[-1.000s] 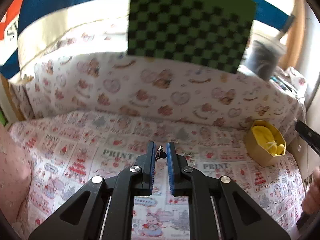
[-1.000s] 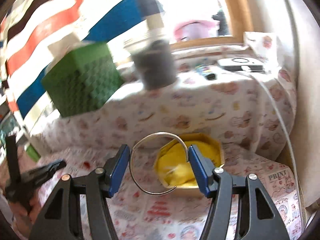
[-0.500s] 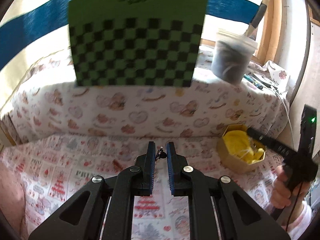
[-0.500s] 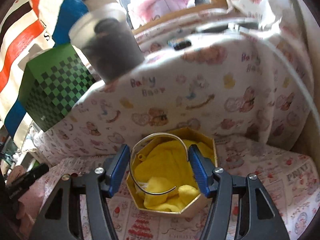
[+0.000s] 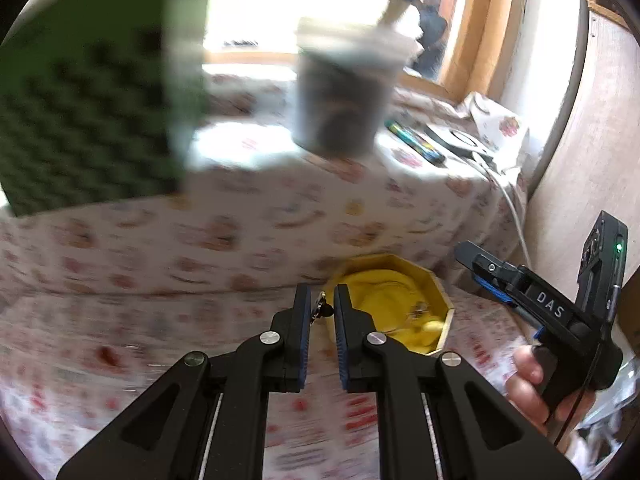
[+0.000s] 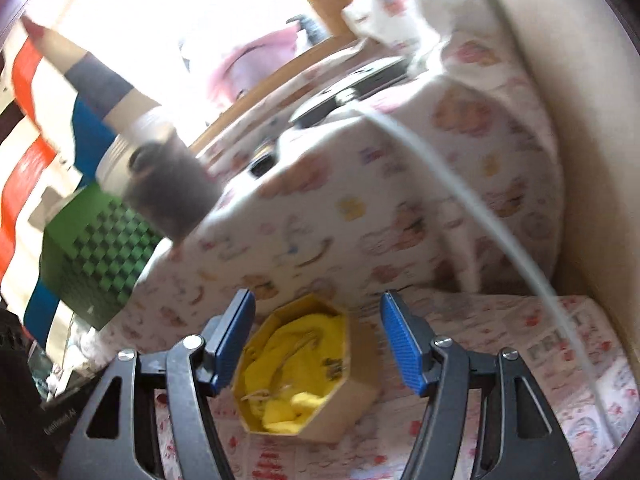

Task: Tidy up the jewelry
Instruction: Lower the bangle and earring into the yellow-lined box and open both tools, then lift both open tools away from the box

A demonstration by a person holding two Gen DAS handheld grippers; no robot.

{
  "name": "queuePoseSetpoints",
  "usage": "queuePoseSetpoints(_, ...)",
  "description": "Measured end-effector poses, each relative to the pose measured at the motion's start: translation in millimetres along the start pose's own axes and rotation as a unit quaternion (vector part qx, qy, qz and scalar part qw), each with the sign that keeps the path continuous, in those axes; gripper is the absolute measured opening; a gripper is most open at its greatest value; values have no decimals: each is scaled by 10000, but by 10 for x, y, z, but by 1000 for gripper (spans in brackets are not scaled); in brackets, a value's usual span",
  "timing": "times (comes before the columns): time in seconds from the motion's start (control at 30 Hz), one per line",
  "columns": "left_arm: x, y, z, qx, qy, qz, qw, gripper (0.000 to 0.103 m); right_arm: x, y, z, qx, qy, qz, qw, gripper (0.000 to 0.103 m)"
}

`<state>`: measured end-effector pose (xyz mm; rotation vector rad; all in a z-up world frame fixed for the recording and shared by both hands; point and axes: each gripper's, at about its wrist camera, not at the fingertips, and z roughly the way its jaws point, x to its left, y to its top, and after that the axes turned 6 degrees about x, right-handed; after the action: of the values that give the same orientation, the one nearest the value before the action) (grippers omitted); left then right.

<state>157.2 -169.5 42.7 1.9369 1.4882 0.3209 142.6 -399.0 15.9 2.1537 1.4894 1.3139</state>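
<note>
Left gripper point(image 5: 322, 309) jaws pinched a small earring point(image 5: 321, 309), near the yellow box point(image 6: 296, 372). Right gripper point(image 6: 318, 342) jaws had just opened, empty, above it. Advice: centre over lining, release low.

Bright window point(image 5: 256, 20) with wooden frame point(image 5: 480, 28) behind, daylight blown out. Cartoon-print cloth point(image 6: 400, 216) covers a raised ledge and the lower surface; plain beige wall point(image 5: 592, 128) on the right. Striped red, white and blue fabric point(image 6: 24, 120) hangs at left.

The right gripper point(image 6: 318, 340) has just been opening — its bangle gone, nothing between its jaws.
</note>
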Motion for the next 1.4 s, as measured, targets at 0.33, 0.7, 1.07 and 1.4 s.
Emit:
queuePoseSetpoints(0.33,-217,32,573,555,-628,-151,9964,12,-190,-2,41,226,316,369,9986,66)
queuePoseSetpoints(0.7,-13,-4,-56,-221,-73,90,9997,34,74,-49,-59,73,204,39,9998,68)
queuePoseSetpoints(1.07,483,-325,-1203,-1563,253,50,9874,50,768,-327,-196,-37,-92,-1204,9927,74)
queuePoseSetpoints(1.4,823,-625,-1151,-2106,1073,31,9717,85,1112,-602,-234,-358,-468,-1980,9784,85)
